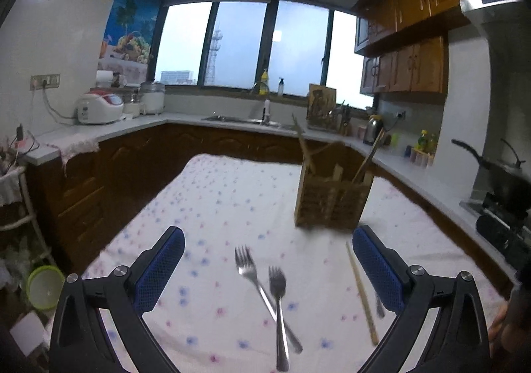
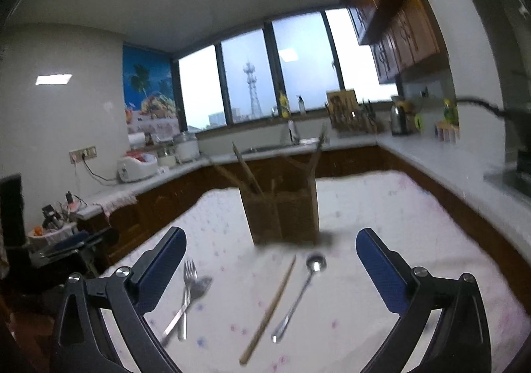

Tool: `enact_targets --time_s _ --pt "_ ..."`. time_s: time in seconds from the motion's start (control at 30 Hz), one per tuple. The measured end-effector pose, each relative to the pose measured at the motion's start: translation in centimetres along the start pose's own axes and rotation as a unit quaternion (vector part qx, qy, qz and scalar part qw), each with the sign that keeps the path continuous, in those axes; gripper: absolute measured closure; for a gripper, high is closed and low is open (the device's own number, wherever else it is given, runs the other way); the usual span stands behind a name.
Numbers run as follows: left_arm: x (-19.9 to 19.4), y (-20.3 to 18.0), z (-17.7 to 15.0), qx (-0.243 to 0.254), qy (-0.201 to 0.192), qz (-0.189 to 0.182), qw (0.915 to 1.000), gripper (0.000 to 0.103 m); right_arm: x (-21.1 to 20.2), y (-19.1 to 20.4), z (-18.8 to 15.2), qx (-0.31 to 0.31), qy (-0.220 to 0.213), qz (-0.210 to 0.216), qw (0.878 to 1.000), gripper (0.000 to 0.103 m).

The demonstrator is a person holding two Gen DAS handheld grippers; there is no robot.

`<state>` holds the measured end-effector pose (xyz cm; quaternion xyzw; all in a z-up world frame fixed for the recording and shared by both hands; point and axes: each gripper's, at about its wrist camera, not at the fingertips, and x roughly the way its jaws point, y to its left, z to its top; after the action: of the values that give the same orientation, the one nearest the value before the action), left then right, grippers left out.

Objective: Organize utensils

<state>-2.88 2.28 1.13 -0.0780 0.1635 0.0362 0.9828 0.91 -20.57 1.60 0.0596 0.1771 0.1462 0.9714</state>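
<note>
Two steel forks [image 1: 265,293] lie crossed on the floral tablecloth between the open fingers of my left gripper [image 1: 268,236]. A wooden chopstick [image 1: 361,293] lies to their right. A wooden utensil holder [image 1: 332,200] with several wooden sticks stands behind. In the right wrist view my right gripper [image 2: 270,236] is open and empty above a chopstick [image 2: 268,310] and a steel spoon [image 2: 298,296]. The crossed forks [image 2: 186,300] lie by its left finger. The holder [image 2: 282,213] stands just beyond.
The table [image 1: 215,193] has a white flowered cloth. Kitchen counters [image 1: 139,124] with a rice cooker, sink and kettle run around the far sides. A stove with a pan [image 1: 504,180] is at the right. My left gripper shows at the left edge of the right wrist view [image 2: 76,240].
</note>
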Motion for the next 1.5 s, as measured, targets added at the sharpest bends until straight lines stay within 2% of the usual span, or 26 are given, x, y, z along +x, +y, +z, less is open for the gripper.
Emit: enact_targets --time_s 0.1,0.33,0.6,0.97,1.5 --pt "0.1 -0.6 -2.0 0.007 0.009 0.01 0.9999 0.001 0.2 0.2 -2.0 -0.006 0.006 -0.012 1.0 0.0" --pt "-0.2 -1.3 -3.2 0.022 0.017 0.024 0.9993 0.001 -0.2 0.8 -4.0 -0.031 -0.001 -0.027 0.999 0.0" --pt "-0.3 -1.6 -3.5 0.025 0.019 0.028 0.9991 0.001 -0.3 0.5 -4.4 -0.028 0.003 -0.038 0.999 0.0" --pt "-0.4 -1.9 -4.0 0.046 0.011 0.026 0.9986 0.001 -1.1 0.2 -4.5 -0.026 -0.016 -0.051 0.998 0.0" --pt "-0.3 -2.0 -4.1 0.057 0.011 0.028 0.9979 0.001 -1.1 -0.1 -4.7 -0.023 -0.016 -0.051 0.998 0.0"
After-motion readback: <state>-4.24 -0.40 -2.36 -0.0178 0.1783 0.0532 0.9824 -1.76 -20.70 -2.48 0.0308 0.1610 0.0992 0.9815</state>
